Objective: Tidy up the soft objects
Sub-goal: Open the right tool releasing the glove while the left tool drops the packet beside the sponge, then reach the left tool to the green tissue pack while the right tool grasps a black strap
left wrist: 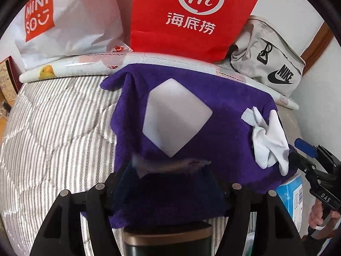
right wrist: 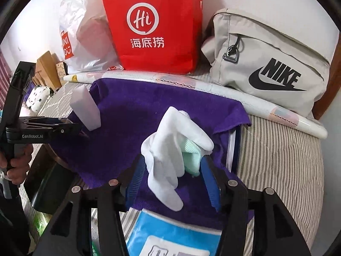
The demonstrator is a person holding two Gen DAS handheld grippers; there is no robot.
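Bags (left wrist: 191, 17) crowd behind purple towel (right wrist: 127, 115); both jaws apart, gripping nothing.

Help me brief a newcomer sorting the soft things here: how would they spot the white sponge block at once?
Find the red bag against the wall; the purple towel is spread in front of it. The sponge block stands on the towel's left part, ahead of the left gripper. It is a plain, flat-sided block, unlike the crumpled white gloves at the towel's right.
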